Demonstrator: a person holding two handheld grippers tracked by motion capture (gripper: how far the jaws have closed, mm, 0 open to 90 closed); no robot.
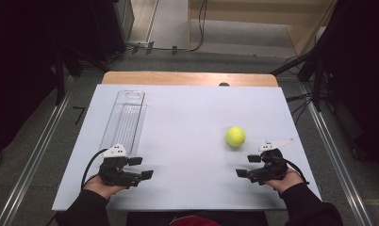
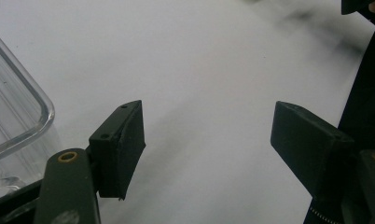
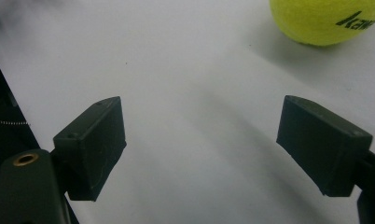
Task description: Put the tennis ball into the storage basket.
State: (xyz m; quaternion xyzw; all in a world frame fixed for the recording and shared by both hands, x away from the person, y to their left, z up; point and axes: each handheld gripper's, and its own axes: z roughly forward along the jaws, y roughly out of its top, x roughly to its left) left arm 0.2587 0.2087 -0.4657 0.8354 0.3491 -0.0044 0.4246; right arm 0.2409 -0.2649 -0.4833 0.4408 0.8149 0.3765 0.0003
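Observation:
A yellow-green tennis ball (image 1: 235,136) lies on the white tabletop (image 1: 187,117), right of centre; in the right gripper view the ball (image 3: 325,21) sits beyond the far jaw, apart from it. My right gripper (image 1: 248,165) rests near the front right edge, jaws open with nothing between them (image 3: 202,149). My left gripper (image 1: 141,167) rests near the front left, open and empty (image 2: 206,140). A clear plastic tray (image 1: 124,120) stands just beyond the left gripper; its rounded corner (image 2: 22,116) shows beside the left jaw.
The white board lies on a wooden table (image 1: 187,78). Dark equipment and cables (image 1: 319,70) stand around it on the grey floor. The person's sleeves (image 1: 310,207) come in along the front edge.

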